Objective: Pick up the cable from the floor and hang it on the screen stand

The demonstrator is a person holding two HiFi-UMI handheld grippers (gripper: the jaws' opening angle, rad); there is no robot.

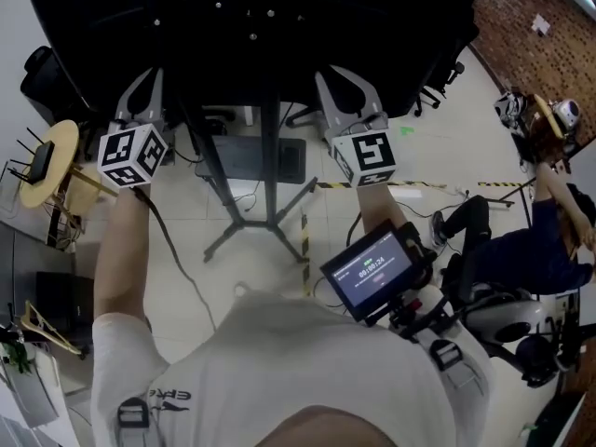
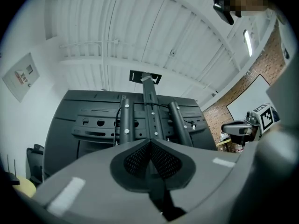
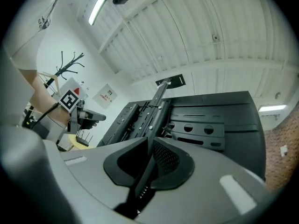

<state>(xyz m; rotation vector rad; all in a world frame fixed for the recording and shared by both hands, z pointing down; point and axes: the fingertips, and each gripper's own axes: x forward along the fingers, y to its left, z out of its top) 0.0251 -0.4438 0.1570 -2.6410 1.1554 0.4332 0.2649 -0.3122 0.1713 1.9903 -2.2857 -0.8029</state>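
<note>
Both grippers are raised at the back of the big black screen (image 1: pixel 251 17) on its wheeled stand (image 1: pixel 270 156). The left gripper (image 1: pixel 142 87) (image 2: pixel 150 143) is shut, its pads meeting with nothing visible between them. A thin black cable (image 2: pixel 115 125) lies draped along the mount rails (image 2: pixel 148 111) behind the screen. The right gripper (image 1: pixel 343 87) (image 3: pixel 152 146) has its jaws a narrow gap apart; a dark strip shows in the gap, and I cannot tell what it is. Another black cable (image 1: pixel 172 250) runs down from the left hand toward the floor.
The stand's legs (image 1: pixel 251 226) spread on the tiled floor below. A round wooden table (image 1: pixel 47 161) with a router stands at the left. A seated person (image 1: pixel 549 240) is at the right, beside yellow-black floor tape (image 1: pixel 410 185). A small display (image 1: pixel 372 270) rides on the right forearm.
</note>
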